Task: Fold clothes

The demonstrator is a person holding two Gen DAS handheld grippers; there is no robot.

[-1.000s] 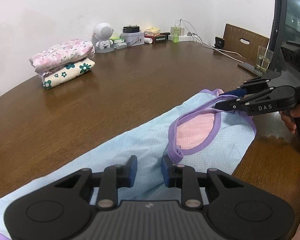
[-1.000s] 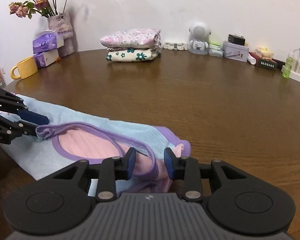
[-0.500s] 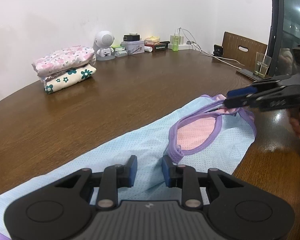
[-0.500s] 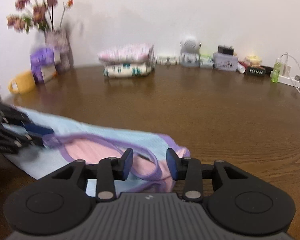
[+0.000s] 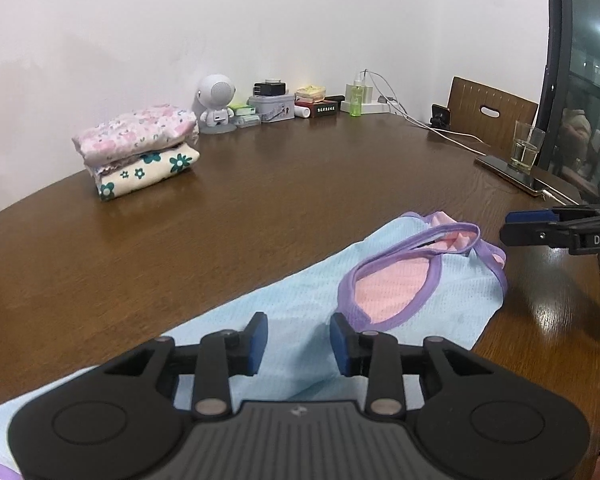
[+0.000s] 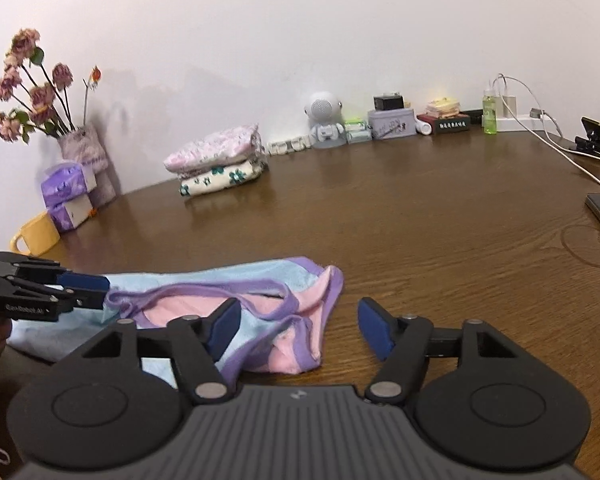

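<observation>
A light blue garment [image 5: 412, 300] with purple trim and a pink lining lies flat on the brown table [image 5: 260, 208], near its front edge. Its neck opening, ringed in purple, faces up.

The left tongs [image 5: 296, 338] sit low over the blue cloth at the near end of that opening. Their jaws are partly spread and opening; blue fabric shows in the gap between the pads, but the pads do not press it. In the right wrist view these tongs [image 6: 96, 292] reach in from the left, their tips just at the purple trim, and whether they touch it cannot be told.

The right tongs [image 6: 300, 328] hover at the other end of the garment, over its pink and purple shoulder part. Their jaws stand well spread and are opening; the bunched strap lies between and below the pads, free of both. In the left wrist view the tip of these tongs [image 5: 512, 232] is just beside the garment's far corner, apart from it.

A stack of folded clothes [image 5: 136, 152] rests well apart, near the wall.
</observation>
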